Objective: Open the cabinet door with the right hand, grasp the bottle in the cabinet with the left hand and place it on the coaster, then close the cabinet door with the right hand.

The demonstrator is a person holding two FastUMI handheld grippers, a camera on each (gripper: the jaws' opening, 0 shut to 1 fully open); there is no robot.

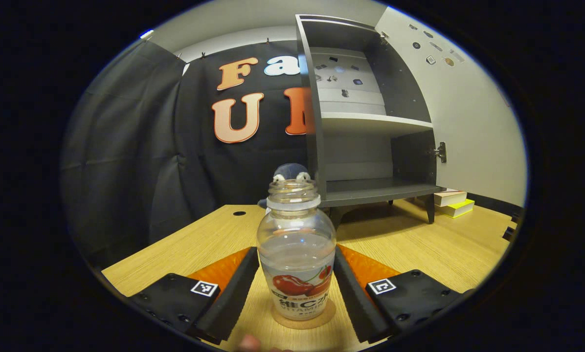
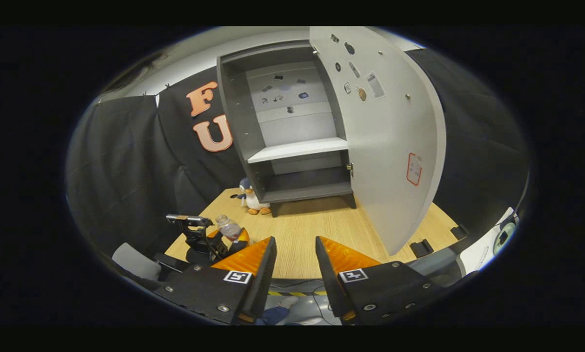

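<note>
The bottle (image 1: pixel 296 254) stands upright on the round coaster (image 1: pixel 304 320) on the desk (image 1: pixel 419 249), right between the left gripper (image 1: pixel 296 288) fingers, which look to touch its sides. The right gripper (image 2: pixel 295 264) is spread, holding nothing. The open cabinet door (image 2: pixel 395 146) stands ahead, a bit to its right, nearest this gripper.

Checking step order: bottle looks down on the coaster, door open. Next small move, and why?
Probably open the left gripper and back off: the bottle stands upright on the coaster. The right gripper hangs open short of the cabinet door, which swings wide.
</note>
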